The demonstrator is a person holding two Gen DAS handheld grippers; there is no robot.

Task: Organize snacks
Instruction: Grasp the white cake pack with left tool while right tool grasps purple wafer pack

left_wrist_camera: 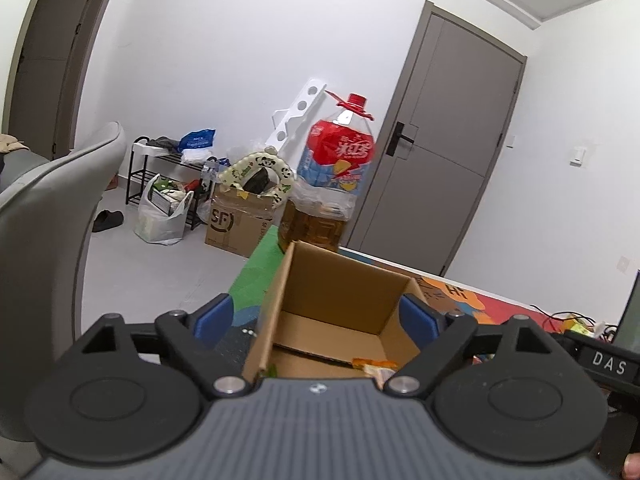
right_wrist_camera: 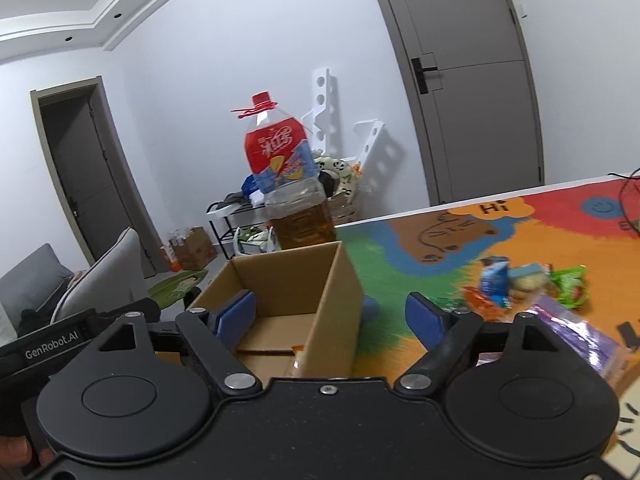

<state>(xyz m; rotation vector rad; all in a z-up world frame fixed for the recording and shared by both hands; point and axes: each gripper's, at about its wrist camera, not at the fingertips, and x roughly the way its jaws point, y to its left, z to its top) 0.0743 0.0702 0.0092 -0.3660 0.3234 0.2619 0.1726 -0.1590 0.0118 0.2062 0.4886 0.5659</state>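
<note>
Both claws are standing spread wide and holding nothing. The left claw (left_wrist_camera: pixel 318 314) is hanging over the open cardboard box (left_wrist_camera: pixel 332 304), its blue pads (left_wrist_camera: pixel 212 318) sitting either side of the box's mouth without touching the walls. Inside the box, a few snack packets (left_wrist_camera: pixel 374 366) are lying on the bottom flaps near the closest wall, orange and pale wrappers showing.

The right claw (right_wrist_camera: pixel 332 316) is straddling the box's right wall (right_wrist_camera: pixel 334 312): its left pad is sitting over the box interior and its right pad is hanging over the colourful cartoon mat (right_wrist_camera: pixel 440 240) that is covering the worktop. An orange packet (right_wrist_camera: pixel 298 348) is peeking out at the bottom of the box by that wall.

More snacks are waiting on the mat to the right of the box, well apart from it: a blue packet (right_wrist_camera: pixel 494 280), a green packet (right_wrist_camera: pixel 570 286), an orange packet (right_wrist_camera: pixel 478 300) and a purple bag (right_wrist_camera: pixel 576 332), bunched close together.

A large cooking-oil bottle (right_wrist_camera: pixel 290 184) with a red cap is standing upright just behind the box, at the far edge of the worktop.
</note>
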